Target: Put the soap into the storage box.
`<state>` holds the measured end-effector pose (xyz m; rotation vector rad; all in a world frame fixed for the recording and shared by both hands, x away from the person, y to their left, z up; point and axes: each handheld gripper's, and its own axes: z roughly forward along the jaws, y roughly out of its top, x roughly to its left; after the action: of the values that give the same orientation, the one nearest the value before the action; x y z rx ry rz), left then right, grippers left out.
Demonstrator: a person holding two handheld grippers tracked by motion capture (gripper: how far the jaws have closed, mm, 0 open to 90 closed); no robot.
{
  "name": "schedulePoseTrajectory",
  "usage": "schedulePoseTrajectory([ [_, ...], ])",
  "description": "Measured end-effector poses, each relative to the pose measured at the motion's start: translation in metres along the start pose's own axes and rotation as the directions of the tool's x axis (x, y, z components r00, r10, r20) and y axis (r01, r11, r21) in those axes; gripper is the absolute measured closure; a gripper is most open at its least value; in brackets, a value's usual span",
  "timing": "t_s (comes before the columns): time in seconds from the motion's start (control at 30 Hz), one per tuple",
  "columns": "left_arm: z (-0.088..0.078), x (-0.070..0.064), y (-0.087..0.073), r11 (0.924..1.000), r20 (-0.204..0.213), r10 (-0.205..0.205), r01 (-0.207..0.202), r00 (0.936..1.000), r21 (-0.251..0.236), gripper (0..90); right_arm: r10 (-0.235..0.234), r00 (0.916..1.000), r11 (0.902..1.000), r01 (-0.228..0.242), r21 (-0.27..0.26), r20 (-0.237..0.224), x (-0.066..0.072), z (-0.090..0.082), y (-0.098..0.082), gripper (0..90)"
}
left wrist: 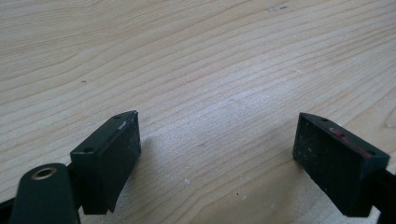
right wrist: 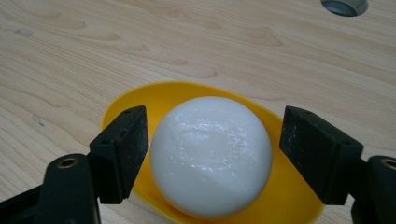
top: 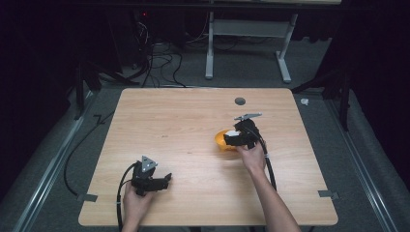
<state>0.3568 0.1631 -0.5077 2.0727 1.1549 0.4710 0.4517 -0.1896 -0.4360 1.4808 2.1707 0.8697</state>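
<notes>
A: What's around the right gripper (right wrist: 212, 154)?
B: Bare table (top: 183, 116), a hole (right wrist: 344, 5) beyond. Nothing blocks it.
A: Bowl?
B: Yellow bowl (right wrist: 154, 98) holds a white ball (right wrist: 210, 156).
A: Jaws?
B: Part open around ball; left pad touches, right has a gap. Left gripper (left wrist: 217, 158) wide open, holding nothing.

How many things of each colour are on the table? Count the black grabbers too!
White: 1, the ball
Yellow: 1, the bowl under the ball
Black: 2, the left gripper and the right gripper
Total: 4
</notes>
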Motion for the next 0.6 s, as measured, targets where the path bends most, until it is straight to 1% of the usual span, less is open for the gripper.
schedulePoseTrajectory([
  [0.2,0.0,0.0,0.0,1.0,0.0,0.0,0.0,1.0,0.0,15.6,0.004,1.0,0.9995,-0.004,-0.03,-0.009,-0.002,-0.009,0.0,26.0],
  [0.27,0.0,0.0,0.0,1.0,0.0,0.0,0.0,1.0,0.0,15.6,0.004,0.9999,0.9987,-0.005,-0.051,-0.013,-0.002,-0.014,0.001,26.6],
  [0.5,0.0,0.0,0.0,1.0,-0.001,0.002,-0.002,1.0,0.0,15.6,0.004,0.9998,0.9966,-0.006,-0.083,-0.021,-0.005,-0.025,0.0,27.3],
  [0.6,0.0,0.0,0.0,1.0,-0.001,0.001,-0.001,1.0,0.0,15.6,0.002,0.9998,0.9962,-0.003,-0.087,-0.02,-0.005,-0.028,-0.001,27.4],
])
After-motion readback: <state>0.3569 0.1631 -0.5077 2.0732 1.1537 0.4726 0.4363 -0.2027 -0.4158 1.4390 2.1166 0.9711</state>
